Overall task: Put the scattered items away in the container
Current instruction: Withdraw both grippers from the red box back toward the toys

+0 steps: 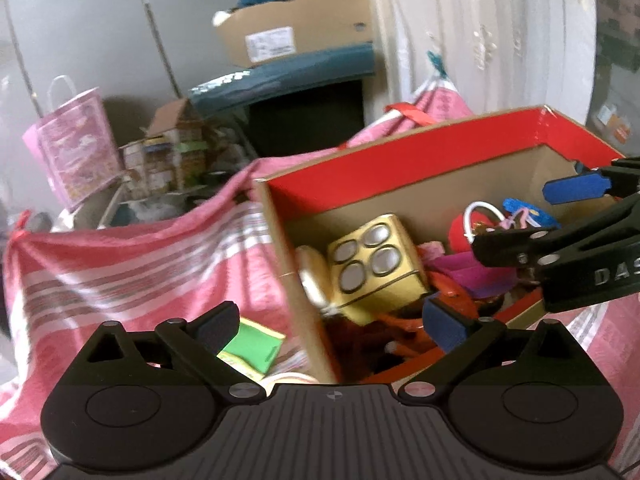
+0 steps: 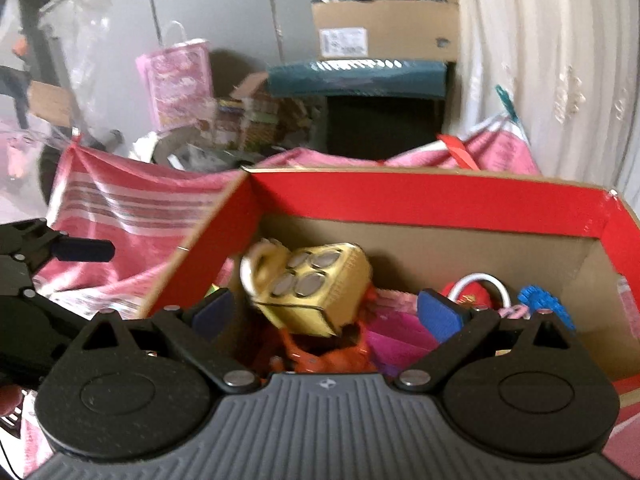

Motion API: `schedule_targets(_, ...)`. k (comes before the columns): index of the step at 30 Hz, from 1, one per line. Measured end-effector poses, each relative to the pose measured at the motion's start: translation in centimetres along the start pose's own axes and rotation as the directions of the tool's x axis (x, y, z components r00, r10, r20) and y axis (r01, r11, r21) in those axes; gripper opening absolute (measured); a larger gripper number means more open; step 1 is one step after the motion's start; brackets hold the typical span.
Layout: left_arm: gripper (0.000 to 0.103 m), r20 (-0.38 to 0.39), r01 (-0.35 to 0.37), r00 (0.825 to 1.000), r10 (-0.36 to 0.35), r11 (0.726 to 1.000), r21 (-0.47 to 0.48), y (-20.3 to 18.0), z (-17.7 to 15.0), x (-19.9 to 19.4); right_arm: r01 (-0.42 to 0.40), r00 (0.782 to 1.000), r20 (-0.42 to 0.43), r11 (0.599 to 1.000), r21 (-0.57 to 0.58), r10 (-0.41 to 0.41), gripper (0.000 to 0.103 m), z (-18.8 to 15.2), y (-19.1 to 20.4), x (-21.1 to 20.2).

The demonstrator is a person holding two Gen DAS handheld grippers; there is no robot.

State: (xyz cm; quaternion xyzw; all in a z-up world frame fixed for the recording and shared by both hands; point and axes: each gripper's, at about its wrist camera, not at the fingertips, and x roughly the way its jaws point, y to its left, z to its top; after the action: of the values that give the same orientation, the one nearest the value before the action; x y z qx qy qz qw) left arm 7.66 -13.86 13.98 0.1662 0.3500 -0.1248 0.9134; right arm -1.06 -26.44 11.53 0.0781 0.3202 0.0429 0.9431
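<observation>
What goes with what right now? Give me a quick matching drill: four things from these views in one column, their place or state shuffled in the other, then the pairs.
Things:
1. gold box
2. green packet
3. pink gift bag
4. left tongs

Places or states:
A. background, beyond the pink cloth
B. open, holding nothing
C. on the cloth, outside the red box
D. inside the red box, tilted

Pairs: 1-D, 2-C, 3-A, 4-B

Only "DAS" reads, on the right gripper (image 1: 516, 232) body.
</observation>
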Motion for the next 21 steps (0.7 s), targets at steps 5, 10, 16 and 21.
schedule_targets(5, 0.103, -0.014, -0.059, 0.998, 0.058, 0.997, -0.046, 3.4, -2.0, -1.7, -0.064, 0.998, 0.015, 0.998, -0.027, 0.064, 0.098, 0.1, 3.0, -0.7)
schedule_targets(10, 0.103, -0.04, -0.112, 0.993, 0.108, 0.988, -0.103, 7.2, -5.0, -3.3, -0.156, 0.987, 0.019, 0.984, -0.084, 0.158, 0.098, -0.4, 7.0, -1.5)
schedule_targets(16, 0.103, -0.089, -0.125, 0.99, 0.112, 0.978, -0.166, 10.9, -10.3, -4.2, -0.258, 0.965, -0.002, 0.945, -0.201, 0.263, 0.097, -2.3, 12.4, -2.4)
schedule_targets(21, 0.103, -0.146, -0.115, 0.985, 0.087, 0.975, -0.193, 12.7, -15.4, -2.9, -0.335, 0.942, -0.079, 0.905, -0.263, 0.326, 0.097, -4.8, 16.6, -1.8)
